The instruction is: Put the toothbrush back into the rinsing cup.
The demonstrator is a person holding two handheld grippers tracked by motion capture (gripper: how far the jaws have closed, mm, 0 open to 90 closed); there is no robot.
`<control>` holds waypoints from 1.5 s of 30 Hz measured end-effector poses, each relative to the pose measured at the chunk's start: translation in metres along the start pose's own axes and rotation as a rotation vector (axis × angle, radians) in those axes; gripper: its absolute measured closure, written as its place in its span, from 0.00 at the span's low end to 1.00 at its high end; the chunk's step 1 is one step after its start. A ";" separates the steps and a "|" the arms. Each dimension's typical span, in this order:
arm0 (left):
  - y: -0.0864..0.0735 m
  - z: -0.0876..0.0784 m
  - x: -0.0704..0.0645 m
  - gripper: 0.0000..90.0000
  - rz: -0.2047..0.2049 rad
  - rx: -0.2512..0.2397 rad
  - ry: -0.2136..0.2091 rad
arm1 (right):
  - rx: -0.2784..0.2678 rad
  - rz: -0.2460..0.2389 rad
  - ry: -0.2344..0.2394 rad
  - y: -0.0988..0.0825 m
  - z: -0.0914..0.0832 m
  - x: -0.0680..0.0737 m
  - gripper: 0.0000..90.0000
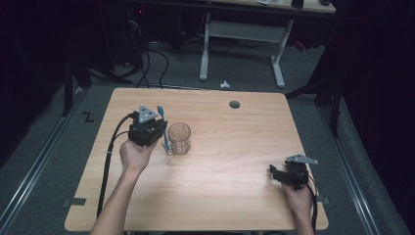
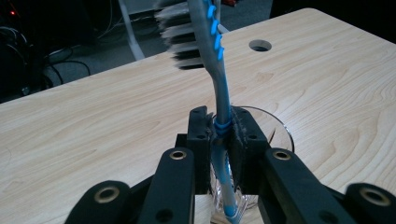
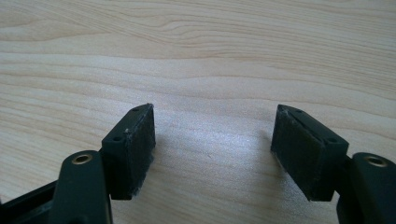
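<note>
- The left claw (image 2: 219,135) was clamped on a blue toothbrush (image 2: 219,84), its two black pads pressed against the handle from either side.
- The grip sat low on the handle, at a bright blue band around it; above the pads the handle rose and curved slightly to the brush head, which stood well above the claw with its dark and grey bristles facing to the left in the left gripper view.
- Below the pads the handle ran down to its lower end, which sat inside a clear glass (image 2: 280,130) right under and just beyond the claw.
- Whether the handle's end touched the bottom of the glass could not be told.
- From the high view the left claw (image 1: 164,132) was just beside the glass (image 1: 179,138), on its left, with the toothbrush (image 1: 164,128) standing between the claw's body and the glass rim.
- The glass stood upright on the wooden table (image 1: 235,147).
- The right claw (image 3: 215,144) was apart, its two pads well separated with bare table between them and nothing in the gap.
- In the high view the right claw (image 1: 274,172) rested near the table's right edge, well apart from the glass and the toothbrush, pointing leftward toward them.
</note>
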State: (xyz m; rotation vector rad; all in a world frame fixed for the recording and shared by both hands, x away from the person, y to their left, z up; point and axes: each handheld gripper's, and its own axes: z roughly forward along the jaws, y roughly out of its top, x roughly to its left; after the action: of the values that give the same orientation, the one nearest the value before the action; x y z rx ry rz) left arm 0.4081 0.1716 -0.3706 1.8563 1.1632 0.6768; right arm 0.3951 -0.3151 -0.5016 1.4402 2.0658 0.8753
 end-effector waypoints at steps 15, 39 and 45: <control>-0.006 0.000 -0.002 0.88 0.017 0.006 0.005 | 0.000 0.000 0.000 0.000 0.000 0.000 0.34; -0.017 0.005 -0.009 0.89 0.071 -0.003 0.017 | 0.000 0.000 0.000 0.000 0.000 0.000 0.34; -0.021 0.008 -0.009 0.89 0.062 0.002 0.015 | 0.000 0.000 0.000 0.000 0.000 0.000 0.34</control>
State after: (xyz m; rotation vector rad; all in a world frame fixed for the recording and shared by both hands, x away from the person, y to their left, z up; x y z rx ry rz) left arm 0.4012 0.1656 -0.3933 1.8985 1.1204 0.7249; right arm 0.3951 -0.3150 -0.5016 1.4405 2.0657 0.8750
